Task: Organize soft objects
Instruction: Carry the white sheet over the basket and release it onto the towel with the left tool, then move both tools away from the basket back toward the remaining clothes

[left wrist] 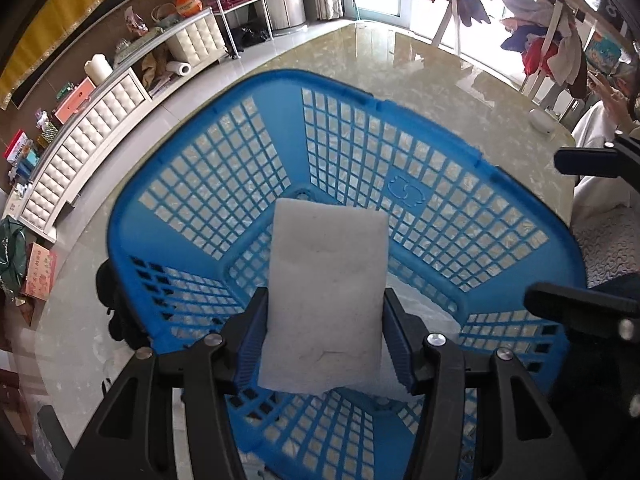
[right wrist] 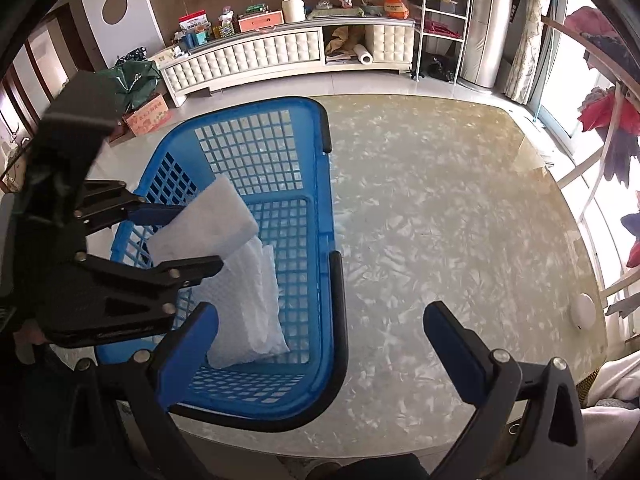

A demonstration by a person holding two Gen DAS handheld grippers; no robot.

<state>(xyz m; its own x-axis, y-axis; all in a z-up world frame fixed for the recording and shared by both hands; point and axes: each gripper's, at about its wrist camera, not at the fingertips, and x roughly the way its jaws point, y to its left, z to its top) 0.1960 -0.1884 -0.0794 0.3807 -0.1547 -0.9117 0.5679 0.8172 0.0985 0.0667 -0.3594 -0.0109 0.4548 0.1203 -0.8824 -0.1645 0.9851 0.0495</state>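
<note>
A home living room: tufted sideboard, marble table, hanging laundry.

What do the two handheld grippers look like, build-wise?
The left gripper and the right gripper look alike: matte black plastic linkage arms joined by silver round-head bolts, ending in blue fingers. The left one's pads are ribbed. No cables, markings or sleeves are visible.

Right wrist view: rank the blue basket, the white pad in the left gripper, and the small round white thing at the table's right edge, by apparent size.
1. blue basket
2. white pad
3. round white thing
</note>
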